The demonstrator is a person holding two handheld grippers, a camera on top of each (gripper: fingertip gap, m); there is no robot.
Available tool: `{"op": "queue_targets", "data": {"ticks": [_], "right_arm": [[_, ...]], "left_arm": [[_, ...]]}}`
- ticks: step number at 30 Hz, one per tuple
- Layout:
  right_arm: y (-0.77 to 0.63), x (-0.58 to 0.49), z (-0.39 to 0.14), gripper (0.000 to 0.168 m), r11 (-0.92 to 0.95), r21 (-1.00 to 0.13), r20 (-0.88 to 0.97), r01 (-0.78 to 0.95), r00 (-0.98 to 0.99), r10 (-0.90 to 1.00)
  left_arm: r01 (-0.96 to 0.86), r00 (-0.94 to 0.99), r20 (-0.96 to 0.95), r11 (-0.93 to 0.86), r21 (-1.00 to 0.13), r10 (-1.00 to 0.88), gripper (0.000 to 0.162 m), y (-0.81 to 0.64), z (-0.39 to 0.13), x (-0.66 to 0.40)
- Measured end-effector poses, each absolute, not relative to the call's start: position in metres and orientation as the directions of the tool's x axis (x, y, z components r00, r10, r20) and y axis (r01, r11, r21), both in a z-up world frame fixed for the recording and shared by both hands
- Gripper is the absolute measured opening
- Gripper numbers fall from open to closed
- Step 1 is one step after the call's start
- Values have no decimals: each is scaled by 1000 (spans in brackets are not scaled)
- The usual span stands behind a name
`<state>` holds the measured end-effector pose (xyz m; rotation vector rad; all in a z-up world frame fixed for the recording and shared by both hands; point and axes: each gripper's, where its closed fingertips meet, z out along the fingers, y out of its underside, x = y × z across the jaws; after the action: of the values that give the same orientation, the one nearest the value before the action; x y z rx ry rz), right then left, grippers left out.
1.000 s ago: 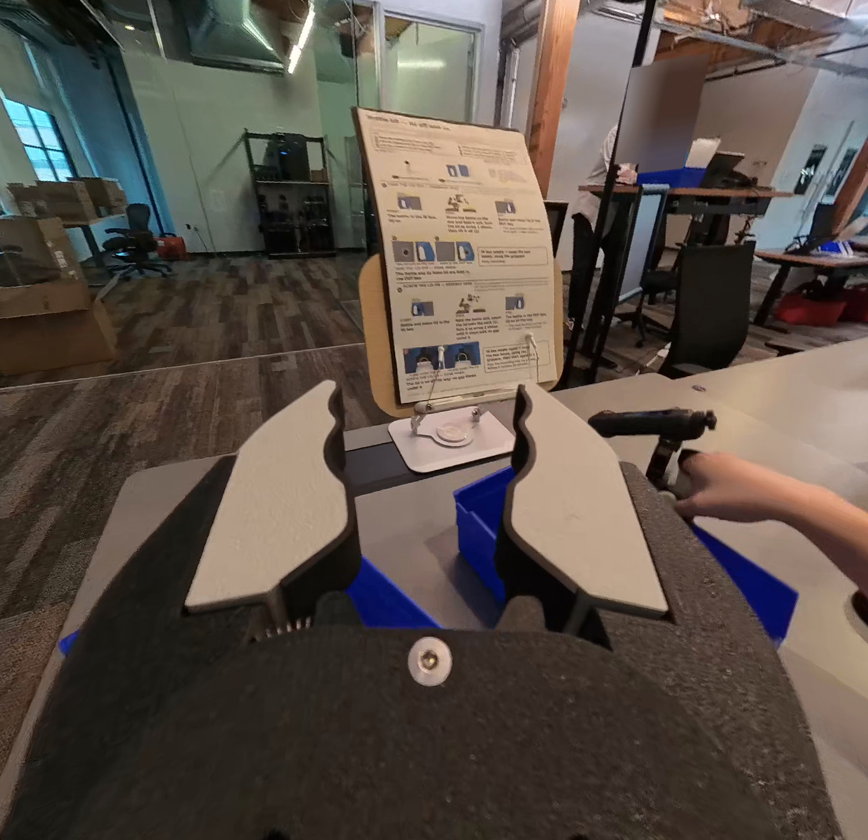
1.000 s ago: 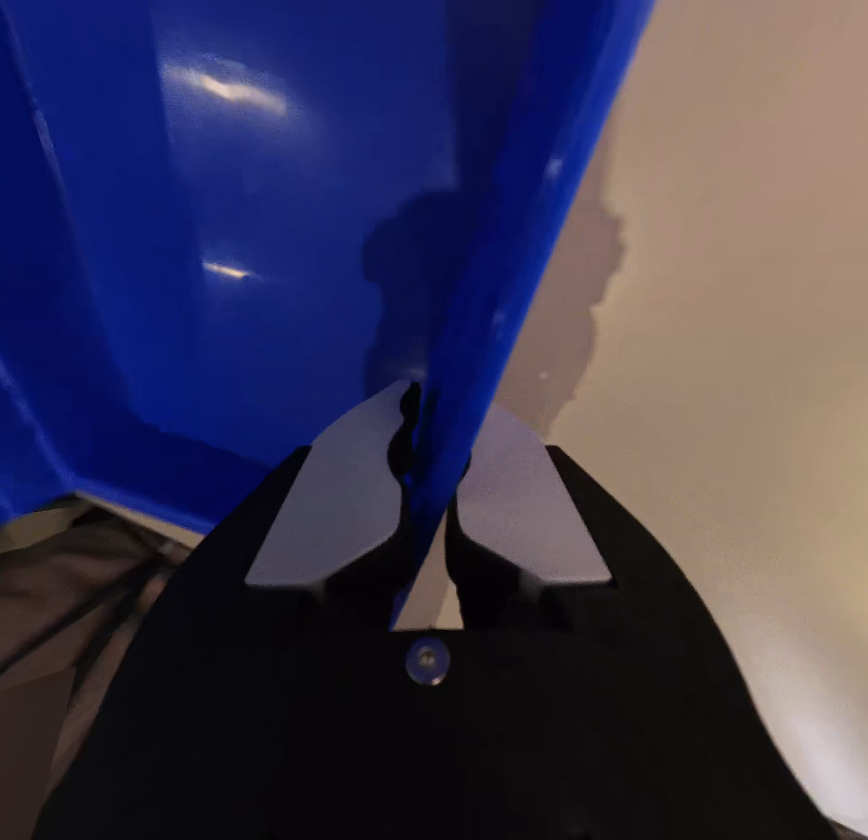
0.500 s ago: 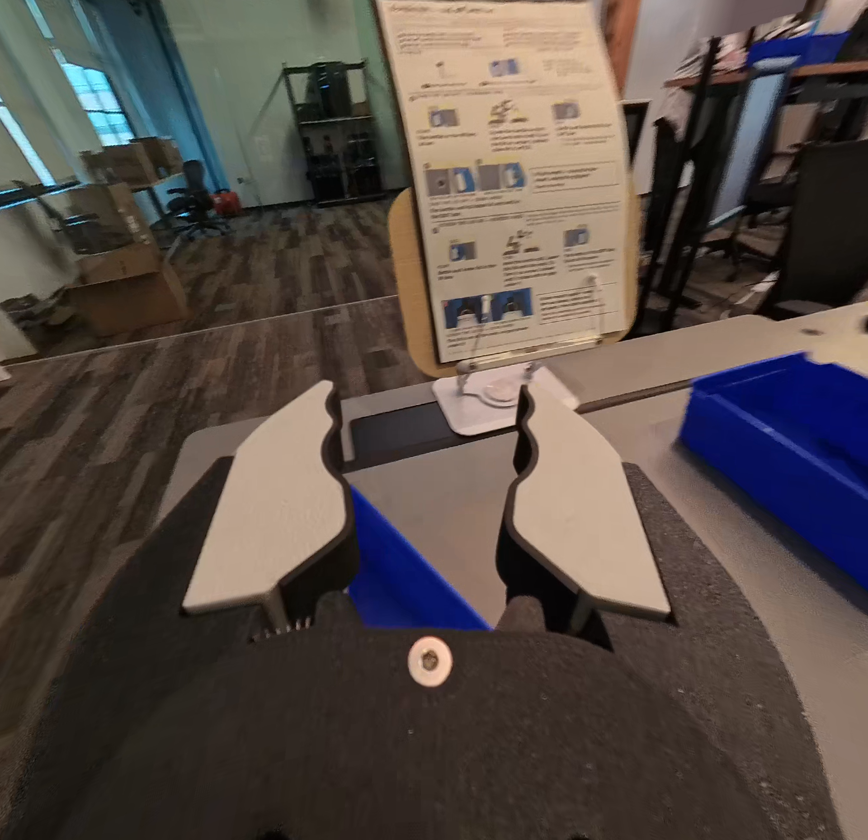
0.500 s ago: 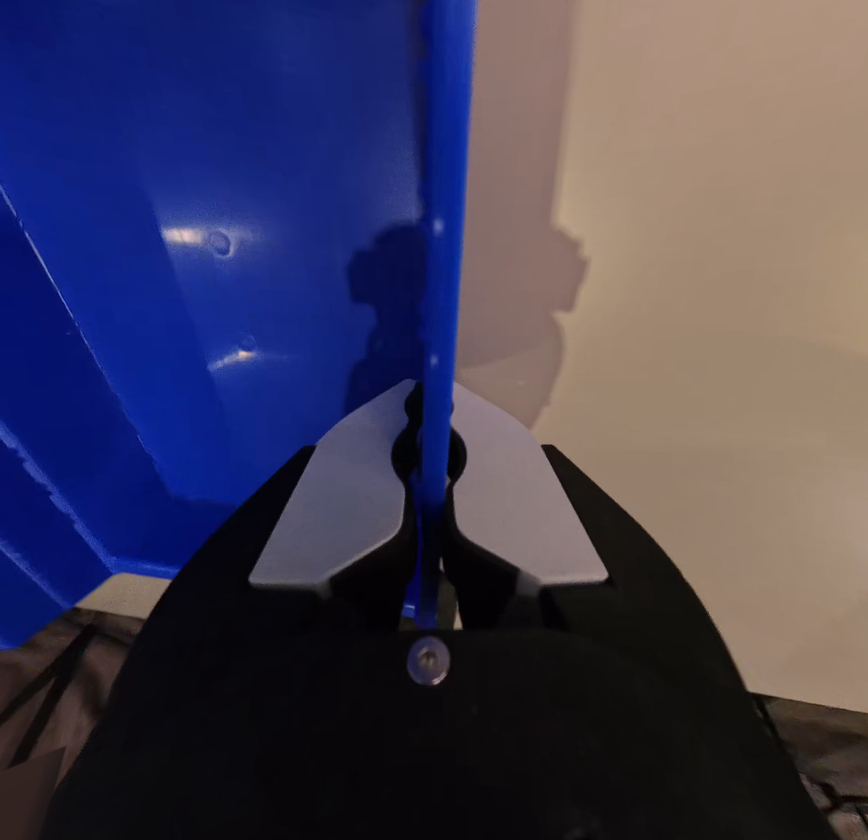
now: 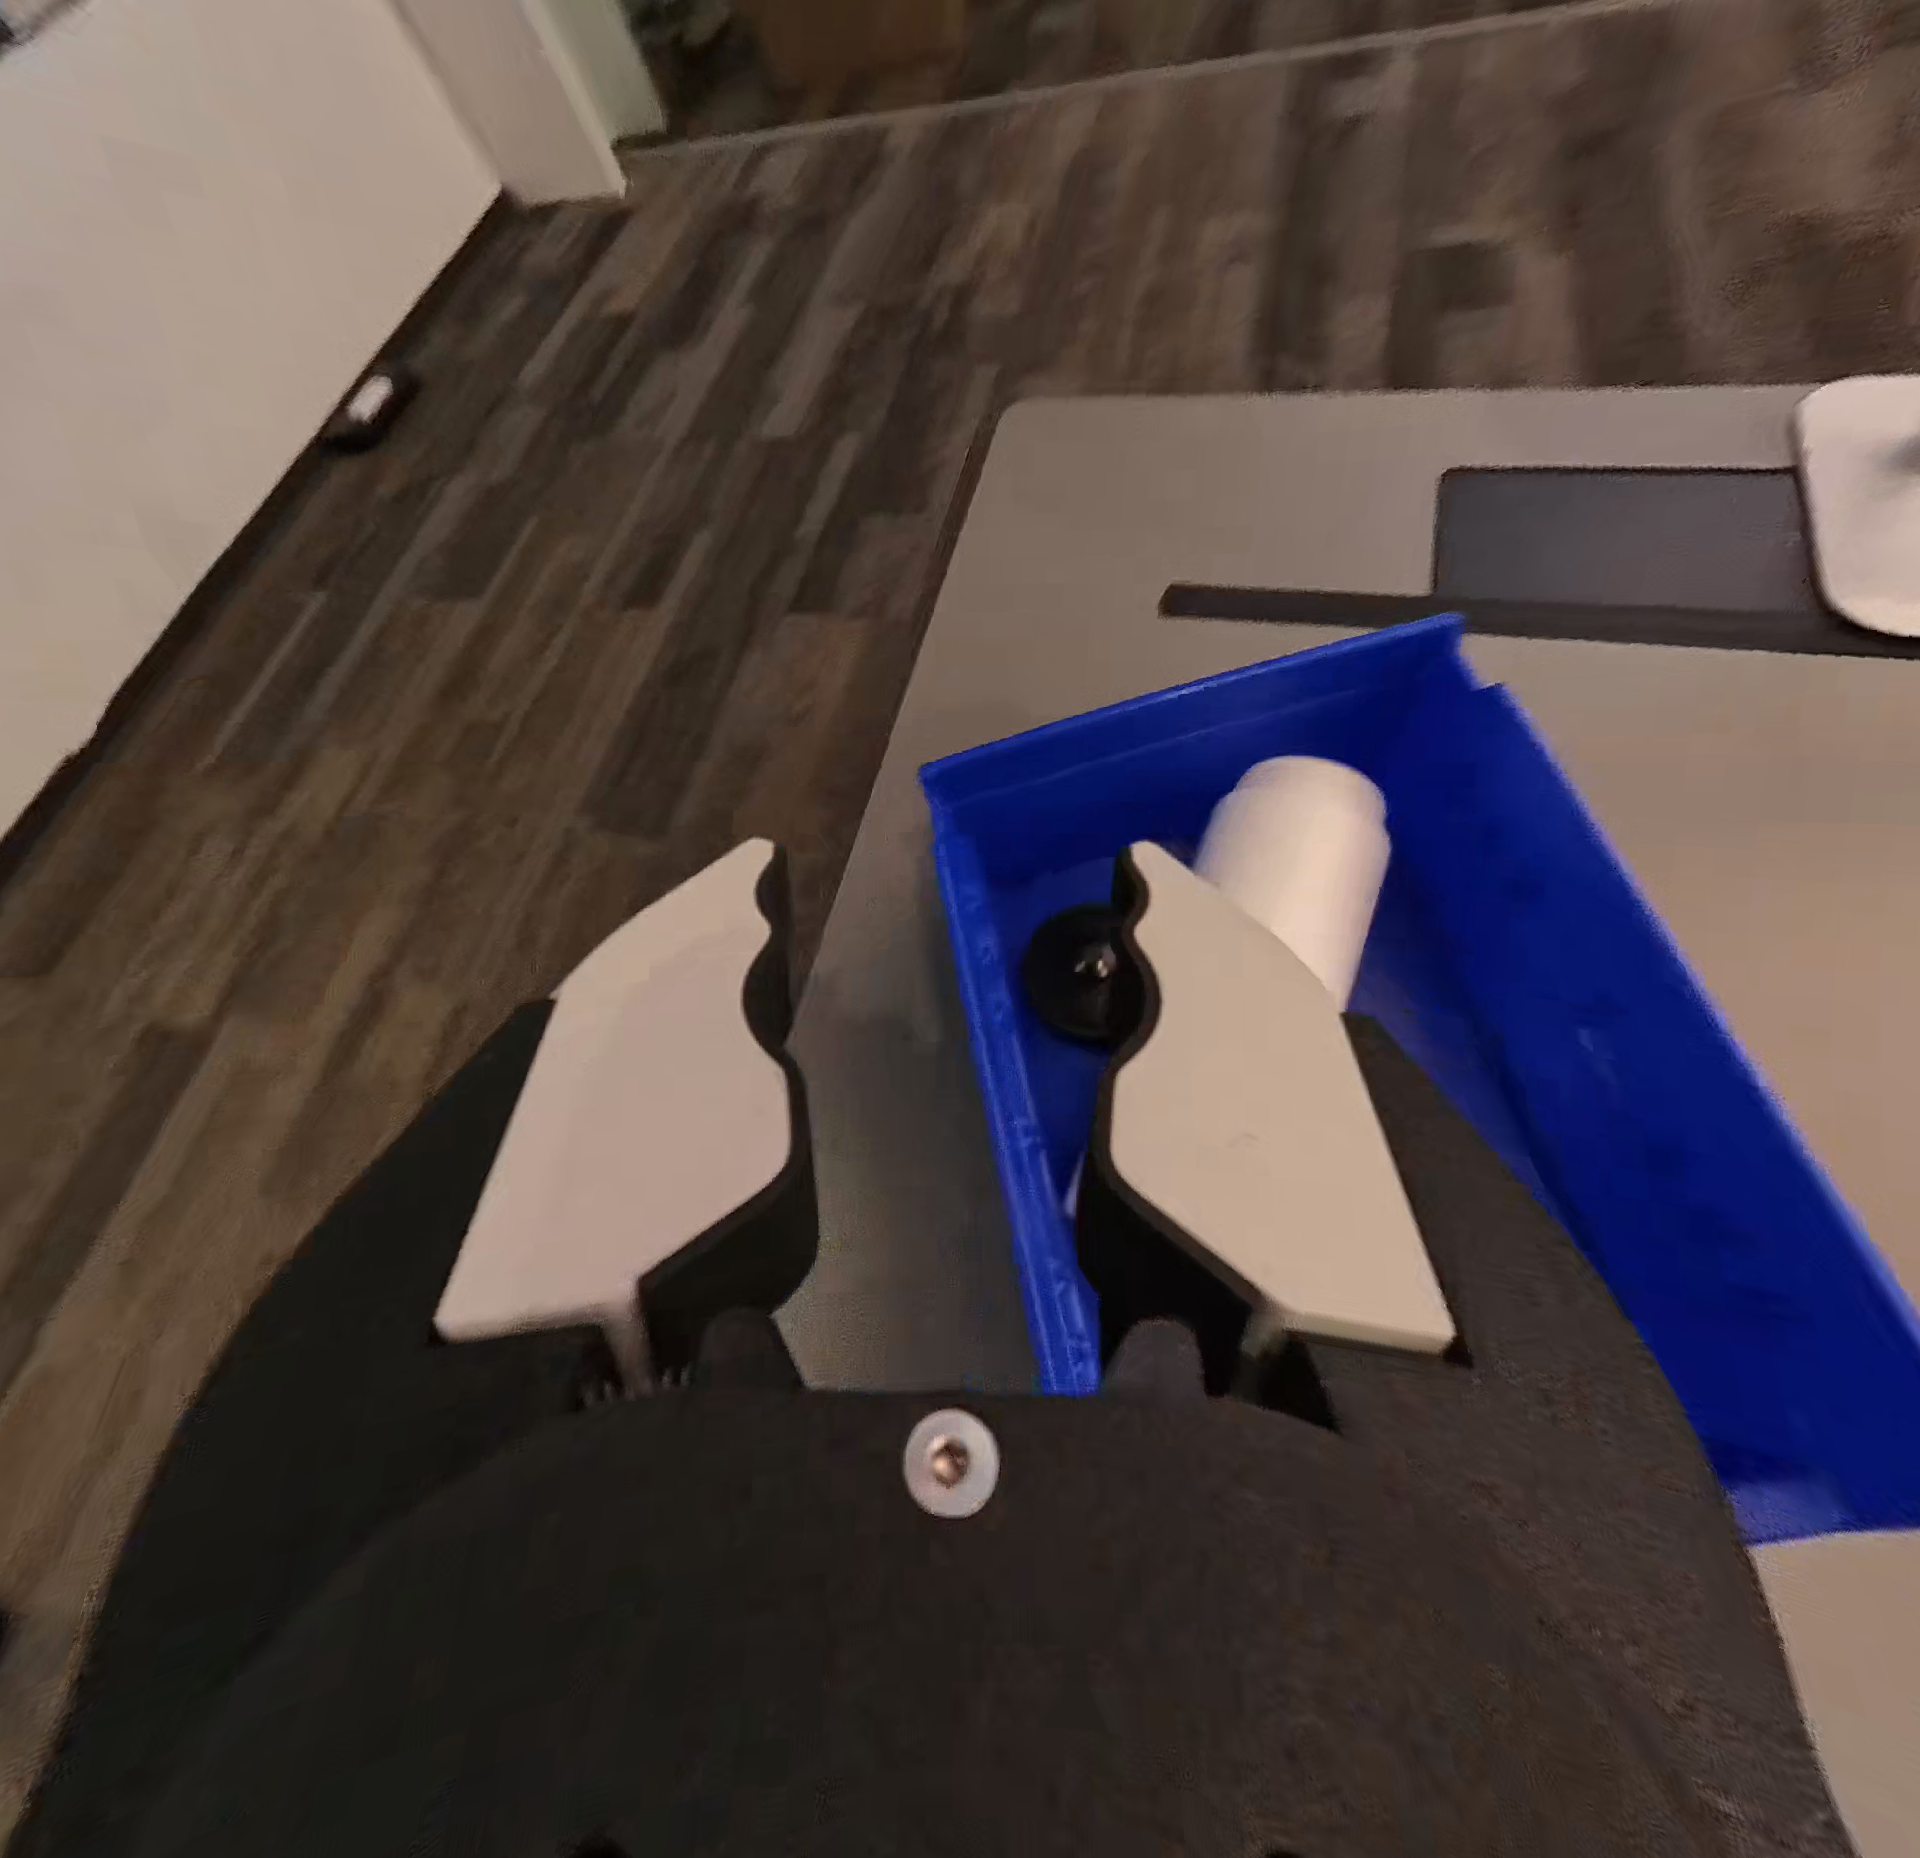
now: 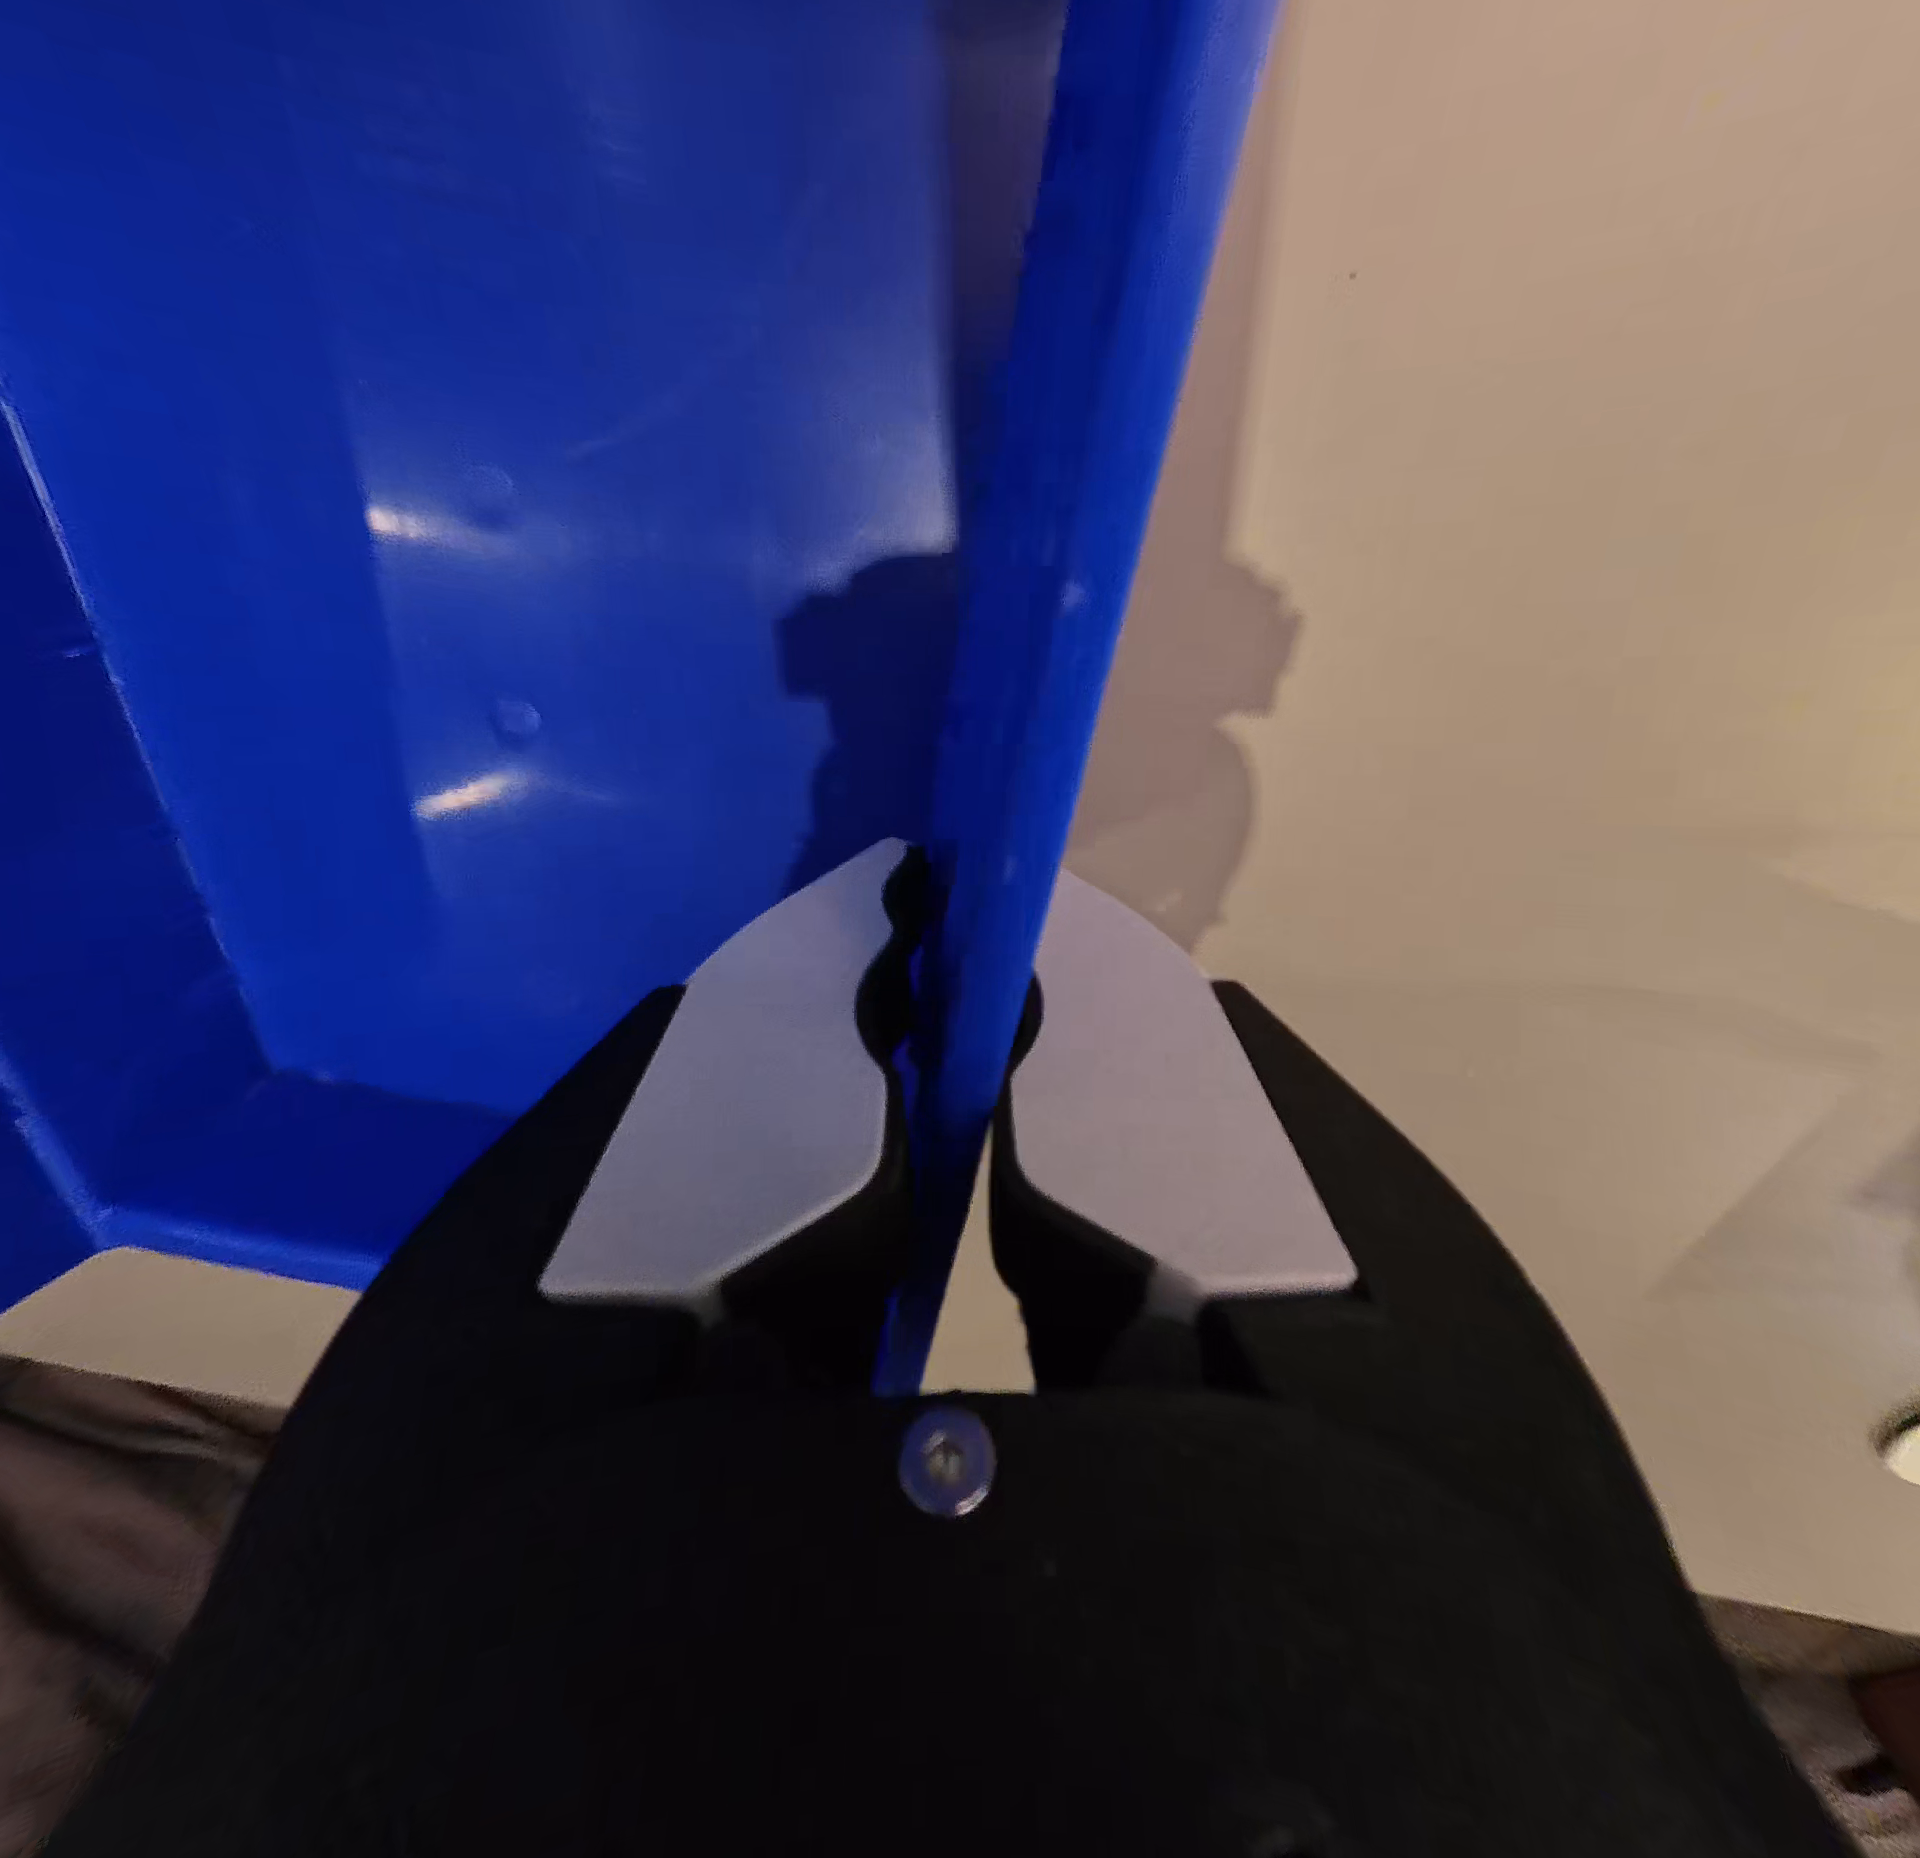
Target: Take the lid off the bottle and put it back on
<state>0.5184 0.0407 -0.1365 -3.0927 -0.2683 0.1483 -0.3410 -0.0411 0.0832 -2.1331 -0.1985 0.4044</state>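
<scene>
Left gripper [image 5: 951, 878] is hovering with fingers apart, straddling the near wall of the blue bin [image 5: 1621, 977]. White bottle [image 5: 1294, 873] is lying inside, long axis running away from the fingers, black lid [image 5: 1081, 967] facing them, just right of centre. Right gripper [image 6: 961, 878] is pinching a bin wall [image 6: 1049, 520]. A second ago the left camera was facing a sign; now it is looking down.

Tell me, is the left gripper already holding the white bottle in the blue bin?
No, the left gripper is open and empty above the blue bin, with the white bottle lying loose inside it.
</scene>
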Motion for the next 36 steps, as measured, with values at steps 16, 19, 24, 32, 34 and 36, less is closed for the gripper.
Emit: {"op": "queue_targets", "data": {"ticks": [16,19,24,32,34,36], "right_arm": [[70,421,72,47,-479,-844,136,241,961,243],[71,388,79,47,-391,-890,113,232,946,304],[80,366,44,50,-443,-827,183,346,910,371],[88,355,6,50,-512,-752,196,416,882,428],[89,350,2,50,-514,-742,199,430,874,443],[89,346,-5,50,-522,-726,202,447,865,460]], "left_arm": [[190,973,-107,-973,-129,204,64,-82,-86,-358],[183,977,-110,-983,-10,183,55,-89,-105,-359],[39,994,-99,-998,-39,43,20,-69,-105,-347],[-285,948,-190,-947,-148,-256,25,-17,-105,-335],[-354,925,-212,-918,-179,-315,26,-5,-105,-332],[-358,925,-209,-915,-187,-319,25,0,-105,-329]]}}
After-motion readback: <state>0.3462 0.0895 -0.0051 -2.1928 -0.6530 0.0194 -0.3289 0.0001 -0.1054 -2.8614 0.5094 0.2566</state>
